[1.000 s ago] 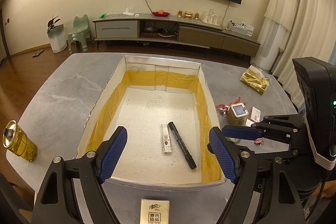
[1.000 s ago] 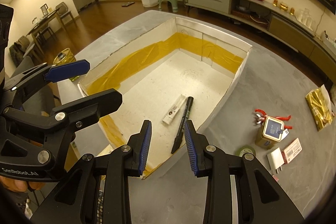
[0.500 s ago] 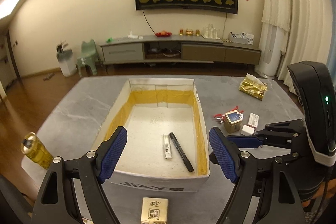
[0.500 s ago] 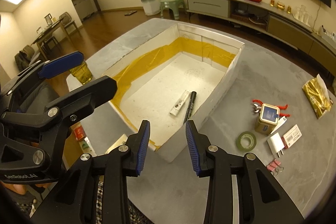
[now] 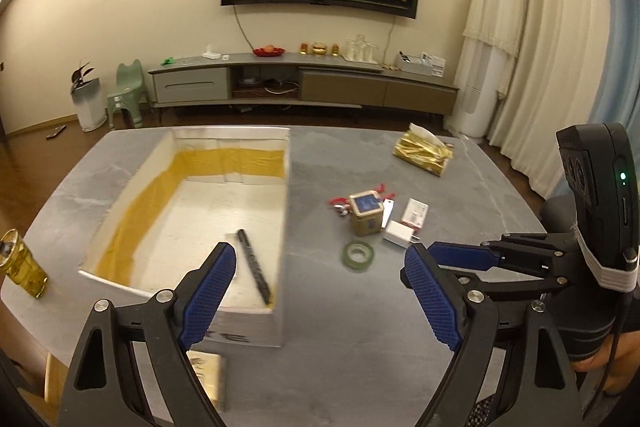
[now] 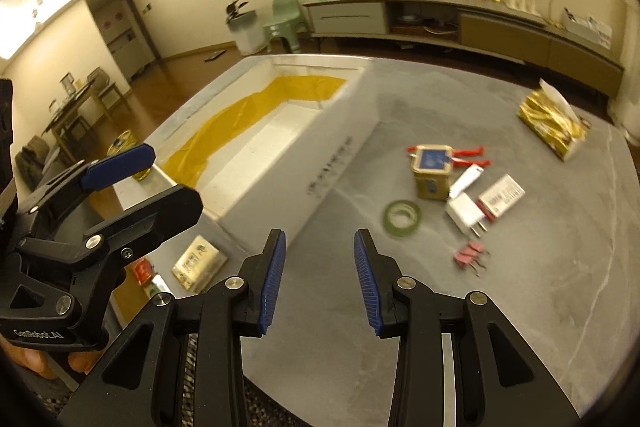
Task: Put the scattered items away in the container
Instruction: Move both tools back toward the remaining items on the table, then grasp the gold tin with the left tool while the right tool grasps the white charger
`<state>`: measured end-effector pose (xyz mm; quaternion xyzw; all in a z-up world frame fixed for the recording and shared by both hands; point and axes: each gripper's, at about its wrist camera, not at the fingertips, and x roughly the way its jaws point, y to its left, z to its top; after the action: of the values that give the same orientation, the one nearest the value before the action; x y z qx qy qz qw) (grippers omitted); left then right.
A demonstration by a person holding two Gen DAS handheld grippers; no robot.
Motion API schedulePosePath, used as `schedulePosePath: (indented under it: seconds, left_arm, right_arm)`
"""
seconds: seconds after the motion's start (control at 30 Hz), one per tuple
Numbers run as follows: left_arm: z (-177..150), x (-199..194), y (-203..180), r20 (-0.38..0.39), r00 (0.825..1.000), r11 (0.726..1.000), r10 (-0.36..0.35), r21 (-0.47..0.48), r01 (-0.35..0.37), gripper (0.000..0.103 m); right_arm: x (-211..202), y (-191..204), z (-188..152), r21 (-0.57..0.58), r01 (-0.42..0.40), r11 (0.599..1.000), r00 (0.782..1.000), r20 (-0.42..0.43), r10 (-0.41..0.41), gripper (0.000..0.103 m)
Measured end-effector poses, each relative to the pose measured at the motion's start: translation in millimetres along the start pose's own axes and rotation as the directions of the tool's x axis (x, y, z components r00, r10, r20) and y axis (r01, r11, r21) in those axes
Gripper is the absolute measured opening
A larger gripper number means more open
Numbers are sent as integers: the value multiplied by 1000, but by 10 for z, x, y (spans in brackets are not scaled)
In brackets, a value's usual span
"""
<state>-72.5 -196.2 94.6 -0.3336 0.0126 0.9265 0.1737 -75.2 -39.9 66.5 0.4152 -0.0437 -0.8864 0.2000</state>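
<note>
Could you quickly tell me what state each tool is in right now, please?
Left tool: open, holding nothing, above the table by the box.
Right tool: open, holding nothing, above the bare table.

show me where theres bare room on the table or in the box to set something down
The far half of the box floor is bare; the black marker lies near its front right corner. Grey table is free ahead of the right gripper, short of the green tape roll. It is crowded around the gold tin, white charger and pink clips.
</note>
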Motion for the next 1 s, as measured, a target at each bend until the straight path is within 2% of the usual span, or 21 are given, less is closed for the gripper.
schedulePosePath:
  seconds: [0.33,0.5,0.67,1.0]
  left_arm:
    - [8,536,-497,-85,994,997,-61,31,64,87]
    - [47,900,-616,-136,989,998,-49,33,54,87]
    - [102,1229,-672,-174,984,999,-30,38,37,87]
    - [228,1717,-704,-218,976,999,-21,37,29,87]
  right_arm:
    - [-5,-849,-301,161,56,985,998,-23,-53,38]
    - [93,-1097,-321,189,67,980,998,-35,-61,38]
    - [283,-1230,-273,161,77,984,996,-58,-69,38]
    - [643,-1303,-73,26,80,996,994,-79,-77,39]
